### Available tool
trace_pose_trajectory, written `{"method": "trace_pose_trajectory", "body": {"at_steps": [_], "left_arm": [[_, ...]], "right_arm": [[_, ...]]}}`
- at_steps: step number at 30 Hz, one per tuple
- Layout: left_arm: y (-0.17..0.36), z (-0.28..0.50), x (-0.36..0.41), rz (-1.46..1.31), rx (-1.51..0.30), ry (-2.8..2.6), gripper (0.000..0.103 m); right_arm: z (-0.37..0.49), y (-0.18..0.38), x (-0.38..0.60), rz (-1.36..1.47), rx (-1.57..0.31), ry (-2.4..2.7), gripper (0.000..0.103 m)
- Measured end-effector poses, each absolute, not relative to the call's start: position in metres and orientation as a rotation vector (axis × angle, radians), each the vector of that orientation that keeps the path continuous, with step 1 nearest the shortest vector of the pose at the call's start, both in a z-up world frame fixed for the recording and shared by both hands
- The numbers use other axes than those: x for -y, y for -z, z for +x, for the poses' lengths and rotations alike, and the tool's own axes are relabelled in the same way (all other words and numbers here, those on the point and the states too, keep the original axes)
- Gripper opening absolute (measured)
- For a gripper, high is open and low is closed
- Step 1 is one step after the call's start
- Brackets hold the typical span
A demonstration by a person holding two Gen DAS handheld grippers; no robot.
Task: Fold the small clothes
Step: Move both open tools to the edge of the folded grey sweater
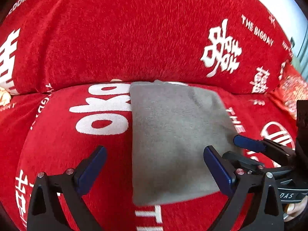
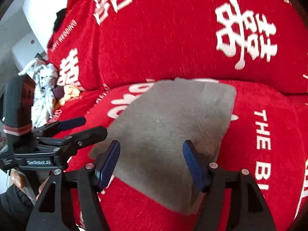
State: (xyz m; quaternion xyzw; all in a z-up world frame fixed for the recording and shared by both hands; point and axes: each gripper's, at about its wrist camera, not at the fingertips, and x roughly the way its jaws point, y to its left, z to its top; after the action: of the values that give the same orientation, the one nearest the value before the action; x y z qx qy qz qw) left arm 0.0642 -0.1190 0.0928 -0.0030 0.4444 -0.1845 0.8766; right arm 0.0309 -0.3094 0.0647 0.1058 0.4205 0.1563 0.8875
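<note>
Folded grey cloth [image 1: 173, 138] flat mid-seat on the red sofa cover [image 1: 134, 38], near its back edge. Left gripper [image 1: 154, 170] and right gripper [image 2: 151, 164] both spread apart, gripping nothing. Best lifted straight away, without snagging the folded edges.

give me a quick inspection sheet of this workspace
surface: red sofa cover with white lettering
job's things: grey folded garment lying flat on the seat
clutter: pile of crumpled clothes at the sofa's far end
grippers: left gripper jaws open, over the garment's near edge; right gripper jaws open above the garment, not pressing it
cables: nothing seen
surroundings: white wall behind the sofa
</note>
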Motion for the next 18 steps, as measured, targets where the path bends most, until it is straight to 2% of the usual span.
{"method": "trace_pose_trajectory", "body": {"at_steps": [9,18], "left_arm": [[-0.043,0.090,0.124,0.006,-1.038,0.370,0.101],[-0.052,0.082,0.118,0.036,-1.031,0.383,0.101]], "right_arm": [[0.042,-0.041,0.330,0.250,-0.863,-0.303,0.068],[0.027,-0.051,0.346,0.309,-0.857,-0.312,0.070]]}}
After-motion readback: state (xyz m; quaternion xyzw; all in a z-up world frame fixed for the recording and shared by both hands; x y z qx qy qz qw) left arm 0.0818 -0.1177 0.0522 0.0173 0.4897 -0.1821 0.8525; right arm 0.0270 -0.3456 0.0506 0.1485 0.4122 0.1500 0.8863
